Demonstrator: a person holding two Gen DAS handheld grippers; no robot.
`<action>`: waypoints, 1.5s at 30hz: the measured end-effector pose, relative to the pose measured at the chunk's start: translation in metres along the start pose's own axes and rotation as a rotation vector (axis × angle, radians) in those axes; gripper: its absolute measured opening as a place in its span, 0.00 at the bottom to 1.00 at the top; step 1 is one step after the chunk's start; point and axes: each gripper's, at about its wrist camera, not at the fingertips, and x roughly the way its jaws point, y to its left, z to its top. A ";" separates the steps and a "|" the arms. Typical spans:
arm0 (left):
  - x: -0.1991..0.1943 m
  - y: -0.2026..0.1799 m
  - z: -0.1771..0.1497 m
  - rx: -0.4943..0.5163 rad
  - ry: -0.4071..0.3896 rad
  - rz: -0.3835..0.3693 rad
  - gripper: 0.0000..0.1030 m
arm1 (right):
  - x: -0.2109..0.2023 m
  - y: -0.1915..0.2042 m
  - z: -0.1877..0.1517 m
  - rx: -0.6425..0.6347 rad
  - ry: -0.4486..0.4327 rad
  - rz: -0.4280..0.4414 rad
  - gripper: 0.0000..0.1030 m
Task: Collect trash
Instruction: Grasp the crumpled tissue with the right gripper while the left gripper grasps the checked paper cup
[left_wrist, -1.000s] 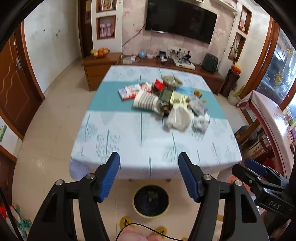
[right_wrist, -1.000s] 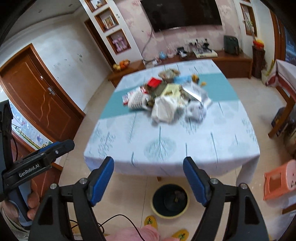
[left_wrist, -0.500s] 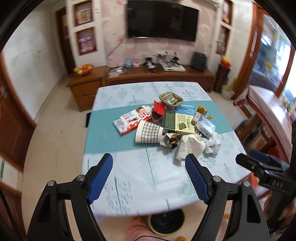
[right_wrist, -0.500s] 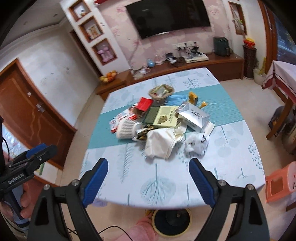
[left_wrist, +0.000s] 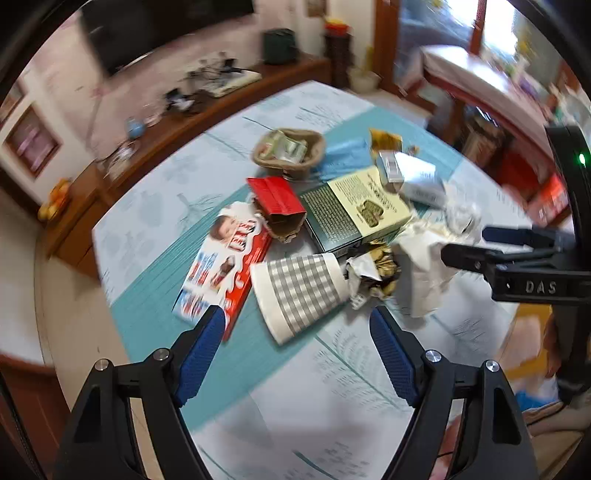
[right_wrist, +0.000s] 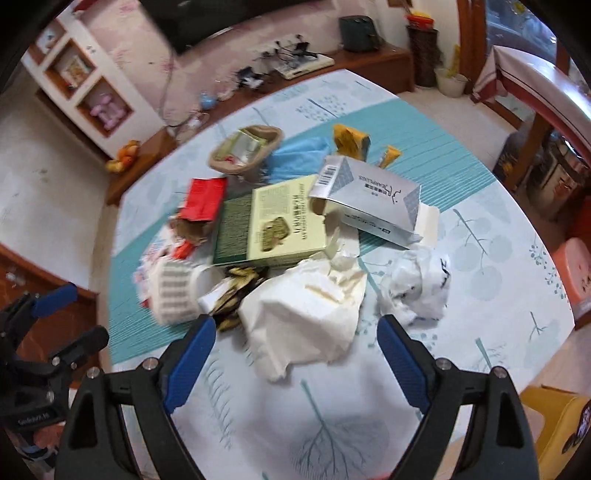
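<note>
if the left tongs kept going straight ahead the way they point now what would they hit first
Most likely the checked paper cup, lying on its side on the table: it sits centred between the open left tongs. Depth is uncertain in this blurred view.

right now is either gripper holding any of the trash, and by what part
Nothing is held. The left gripper and right gripper are both open above the table, with nothing between the fingers.
</note>
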 end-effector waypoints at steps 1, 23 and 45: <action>0.011 0.001 0.005 0.033 0.016 -0.013 0.77 | 0.008 -0.001 0.002 0.014 0.010 -0.011 0.87; 0.112 -0.011 0.019 0.445 0.143 -0.093 0.78 | 0.042 -0.014 -0.014 0.152 0.101 0.054 0.66; 0.148 -0.019 0.026 0.409 0.238 -0.113 0.66 | 0.031 -0.019 -0.028 0.212 0.112 0.104 0.64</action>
